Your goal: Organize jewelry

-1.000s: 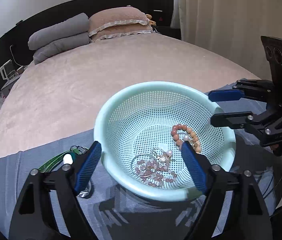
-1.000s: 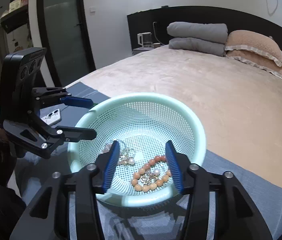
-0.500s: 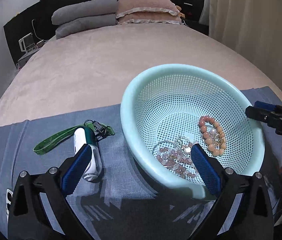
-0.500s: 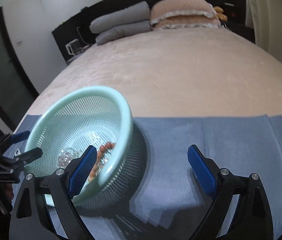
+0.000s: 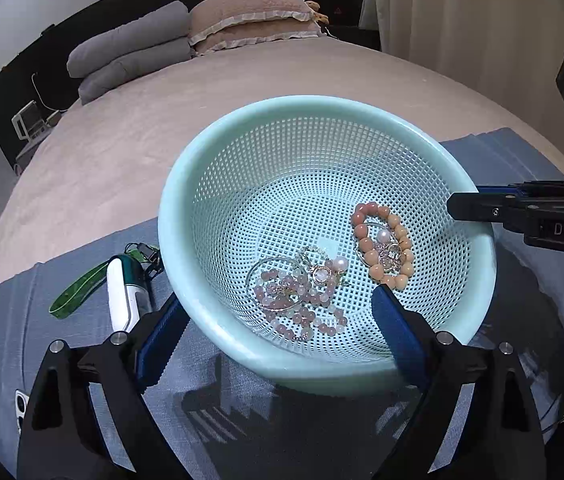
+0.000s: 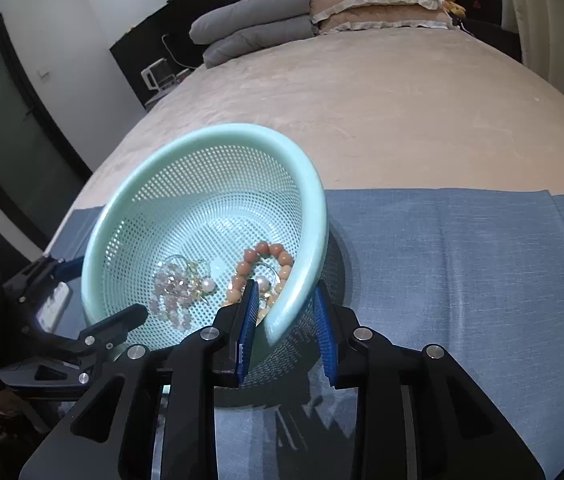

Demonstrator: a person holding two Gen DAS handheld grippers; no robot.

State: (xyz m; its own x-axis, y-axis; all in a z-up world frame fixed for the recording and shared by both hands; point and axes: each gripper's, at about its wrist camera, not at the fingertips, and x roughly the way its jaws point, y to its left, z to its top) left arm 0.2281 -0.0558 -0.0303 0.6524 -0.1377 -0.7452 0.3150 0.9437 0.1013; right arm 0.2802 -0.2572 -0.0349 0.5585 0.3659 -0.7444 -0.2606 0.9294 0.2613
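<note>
Glossy perforated plastic basket, smooth polished bead bracelet, matt woven cloth, velvety bedspread.

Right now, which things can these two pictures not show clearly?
- Pale pink bead tangle: left wrist view, too knotted to count separate pieces.
- White-and-green tube with green strap: left wrist view, its near end hidden by the left hand-held gripper.
- Right hand-held gripper: it straddles the mint perforated plastic basket rim; pad contact unclear.

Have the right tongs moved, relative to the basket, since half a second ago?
Yes. The right tongs shifted left and now straddle the basket rim; earlier both fingers were outside it.
</note>
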